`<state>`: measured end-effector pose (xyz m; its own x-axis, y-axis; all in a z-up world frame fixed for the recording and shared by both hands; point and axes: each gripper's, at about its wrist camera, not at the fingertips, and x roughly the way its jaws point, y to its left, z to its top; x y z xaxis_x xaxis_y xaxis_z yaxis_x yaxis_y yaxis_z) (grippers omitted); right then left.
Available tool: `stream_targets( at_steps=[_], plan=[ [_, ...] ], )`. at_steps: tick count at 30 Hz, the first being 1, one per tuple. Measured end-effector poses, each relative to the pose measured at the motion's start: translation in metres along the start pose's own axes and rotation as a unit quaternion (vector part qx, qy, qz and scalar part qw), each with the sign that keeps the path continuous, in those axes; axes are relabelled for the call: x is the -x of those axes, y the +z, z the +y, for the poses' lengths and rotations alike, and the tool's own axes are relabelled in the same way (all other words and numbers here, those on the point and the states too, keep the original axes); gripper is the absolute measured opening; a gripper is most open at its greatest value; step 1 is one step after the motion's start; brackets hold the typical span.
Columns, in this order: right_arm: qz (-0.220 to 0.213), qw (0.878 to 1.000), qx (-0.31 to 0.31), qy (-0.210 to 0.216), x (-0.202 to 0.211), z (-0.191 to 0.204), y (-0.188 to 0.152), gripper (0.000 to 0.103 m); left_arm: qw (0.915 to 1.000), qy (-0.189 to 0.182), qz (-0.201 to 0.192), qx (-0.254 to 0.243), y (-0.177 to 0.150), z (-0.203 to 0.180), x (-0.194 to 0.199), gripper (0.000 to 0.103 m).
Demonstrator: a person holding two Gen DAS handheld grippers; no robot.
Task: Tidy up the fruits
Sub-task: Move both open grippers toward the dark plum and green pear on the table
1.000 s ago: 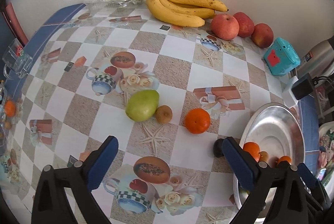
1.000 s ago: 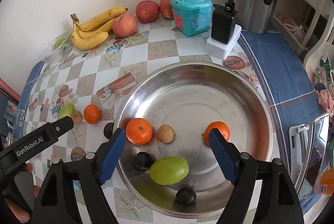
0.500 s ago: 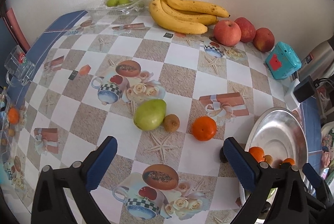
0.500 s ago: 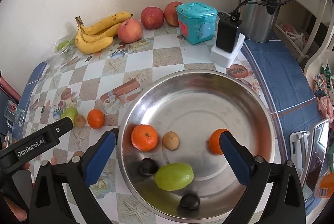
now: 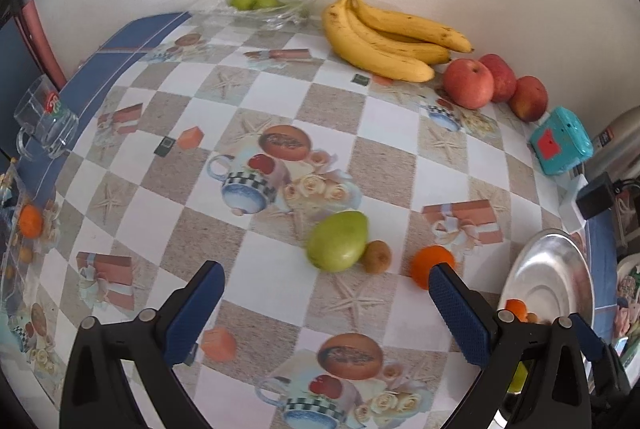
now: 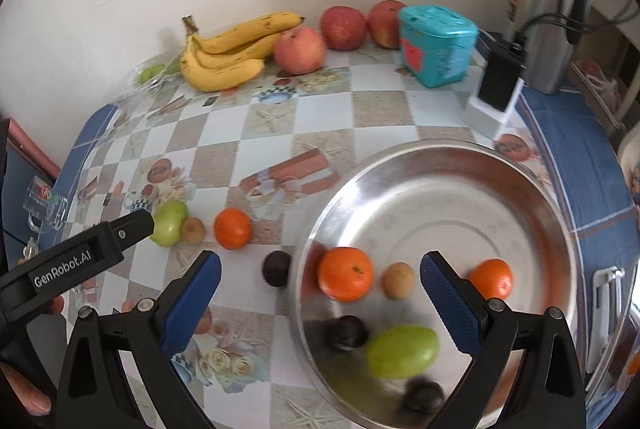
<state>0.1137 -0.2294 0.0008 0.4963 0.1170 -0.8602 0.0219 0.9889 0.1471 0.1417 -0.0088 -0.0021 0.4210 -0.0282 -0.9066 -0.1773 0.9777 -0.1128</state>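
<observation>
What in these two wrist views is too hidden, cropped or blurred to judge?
- Left wrist view: most of the steel bowl and its fruit sit behind the left gripper finger and the frame edge.
- Right wrist view: the dark fruits in the bowl are motion-blurred; their kind is unclear.
- Right wrist view: the green fruit in the clear bag by the bananas is small and blurred.

Bright, even daylight; strong fisheye bending at edges; slight motion blur.
</observation>
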Motion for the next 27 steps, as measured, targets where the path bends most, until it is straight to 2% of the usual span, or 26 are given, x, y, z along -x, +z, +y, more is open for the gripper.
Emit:
stream_targets(
  at_steps=[7,10,17,22,27],
  plan=[
    [0.01,1.0,0.023,0.016,-0.014,0.019,-0.001,0.097,0.9982,-0.02,0.031,0.047,0.002,0.025,-0.01,0.103],
    [0.012,0.999,0.031,0.022,-0.017,0.026,-0.002,0.082,0.9975,-0.024,0.035,0.056,0.004,0.03,-0.011,0.103],
    [0.024,0.998,0.053,0.021,-0.029,0.042,-0.003,0.064,0.9956,-0.041,0.045,0.071,0.006,0.041,-0.013,0.103],
    [0.033,0.998,0.058,0.015,-0.036,0.045,-0.003,0.06,0.9943,-0.051,0.052,0.078,0.007,0.045,-0.014,0.103],
    [0.044,0.997,0.06,0.012,-0.043,0.05,-0.004,0.059,0.9931,-0.059,0.055,0.085,0.008,0.048,-0.013,0.103]
  ],
)
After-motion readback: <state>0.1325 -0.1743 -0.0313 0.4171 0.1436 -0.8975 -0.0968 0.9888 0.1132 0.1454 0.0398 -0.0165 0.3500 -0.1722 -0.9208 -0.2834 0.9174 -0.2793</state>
